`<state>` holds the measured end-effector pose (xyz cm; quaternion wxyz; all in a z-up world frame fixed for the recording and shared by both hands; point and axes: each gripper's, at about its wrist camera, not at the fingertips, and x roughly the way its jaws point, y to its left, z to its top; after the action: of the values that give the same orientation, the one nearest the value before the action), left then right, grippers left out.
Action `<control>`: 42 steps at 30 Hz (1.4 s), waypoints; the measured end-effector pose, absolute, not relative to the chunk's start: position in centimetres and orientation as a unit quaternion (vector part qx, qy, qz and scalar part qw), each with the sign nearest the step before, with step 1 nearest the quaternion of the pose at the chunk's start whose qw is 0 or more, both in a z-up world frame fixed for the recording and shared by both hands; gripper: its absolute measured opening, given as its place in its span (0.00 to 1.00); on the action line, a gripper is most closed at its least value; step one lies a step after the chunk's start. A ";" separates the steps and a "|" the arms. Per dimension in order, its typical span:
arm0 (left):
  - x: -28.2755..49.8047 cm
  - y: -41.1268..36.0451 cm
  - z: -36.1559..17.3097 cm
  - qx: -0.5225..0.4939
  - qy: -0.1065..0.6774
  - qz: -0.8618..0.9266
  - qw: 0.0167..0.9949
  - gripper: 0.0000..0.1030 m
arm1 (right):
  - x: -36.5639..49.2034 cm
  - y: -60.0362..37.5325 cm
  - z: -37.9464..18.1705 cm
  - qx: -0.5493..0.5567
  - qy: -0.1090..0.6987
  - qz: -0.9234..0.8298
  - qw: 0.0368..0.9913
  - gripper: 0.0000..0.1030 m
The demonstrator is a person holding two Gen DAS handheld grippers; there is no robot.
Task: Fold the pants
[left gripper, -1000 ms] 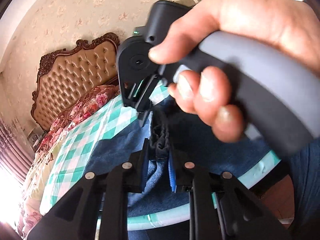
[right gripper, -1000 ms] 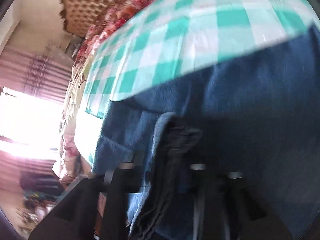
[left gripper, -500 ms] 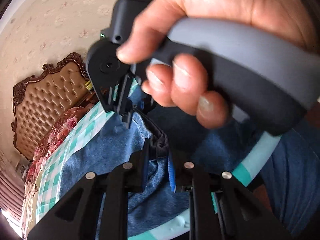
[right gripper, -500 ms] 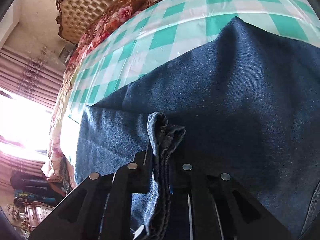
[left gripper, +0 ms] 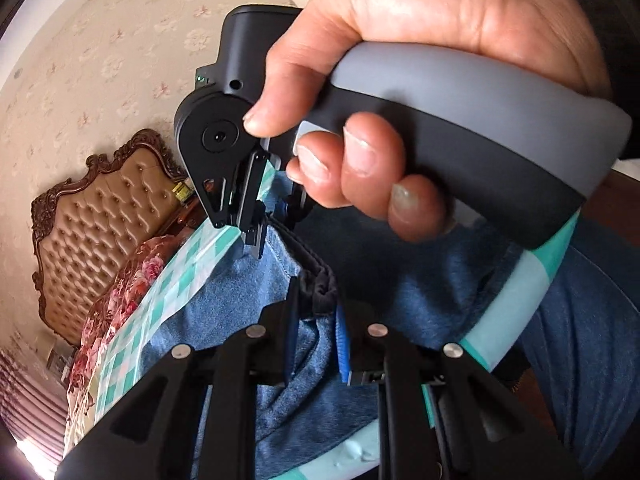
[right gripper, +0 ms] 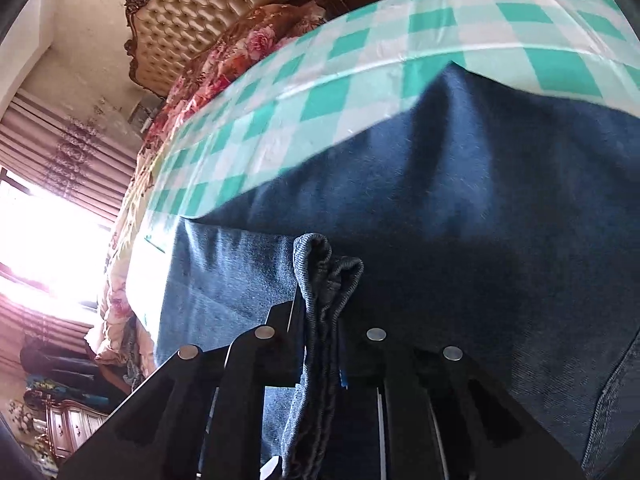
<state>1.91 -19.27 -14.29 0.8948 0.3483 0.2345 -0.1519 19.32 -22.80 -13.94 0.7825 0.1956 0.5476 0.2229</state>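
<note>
Blue denim pants (left gripper: 224,316) lie on a green-and-white checked table cover (left gripper: 188,276). My left gripper (left gripper: 316,320) is shut on a dark bunched edge of the pants. The right gripper (left gripper: 276,220), held in a hand, shows just ahead in the left wrist view, pinching the same edge. In the right wrist view my right gripper (right gripper: 324,320) is shut on a folded denim edge, with the pants (right gripper: 460,208) spread beyond on the cover (right gripper: 360,76).
A tufted brown headboard (left gripper: 104,216) and a floral bedspread (left gripper: 132,280) stand beyond the table. A bright window with striped curtains (right gripper: 52,216) is at the left. The table's near edge (left gripper: 516,300) curves at the right.
Both grippers keep their hold on the pants edge. The right gripper and hand have shifted in the left wrist view, and more checked cover shows beyond the denim in the right wrist view.
</note>
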 end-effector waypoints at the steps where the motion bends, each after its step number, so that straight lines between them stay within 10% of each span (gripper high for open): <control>1: 1.7 -19.4 -14.4 0.351 0.234 -0.154 0.894 0.15 | 19.2 -22.9 -14.0 0.196 0.547 0.223 0.783 0.12; 34: -0.4 -21.9 -16.5 0.383 0.233 -0.170 0.878 0.15 | 18.5 -23.2 -13.8 0.139 0.538 0.175 0.813 0.19; 36: -0.3 -21.8 -16.2 0.375 0.235 -0.171 0.880 0.22 | 18.4 -23.6 -13.9 0.150 0.536 0.174 0.812 0.24; 40: -0.5 -20.7 -14.2 0.334 0.215 -0.166 0.903 0.77 | 18.1 -25.4 -12.1 0.152 0.509 0.121 0.838 0.49; 42: -1.7 -19.7 -12.6 0.309 0.184 -0.166 0.918 0.78 | 17.6 -26.4 -10.8 0.166 0.491 0.099 0.849 0.49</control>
<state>-1.68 -19.74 -12.56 0.9182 0.3088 0.1843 -0.1661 17.64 -26.36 -10.80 0.8492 0.1662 0.4913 0.0994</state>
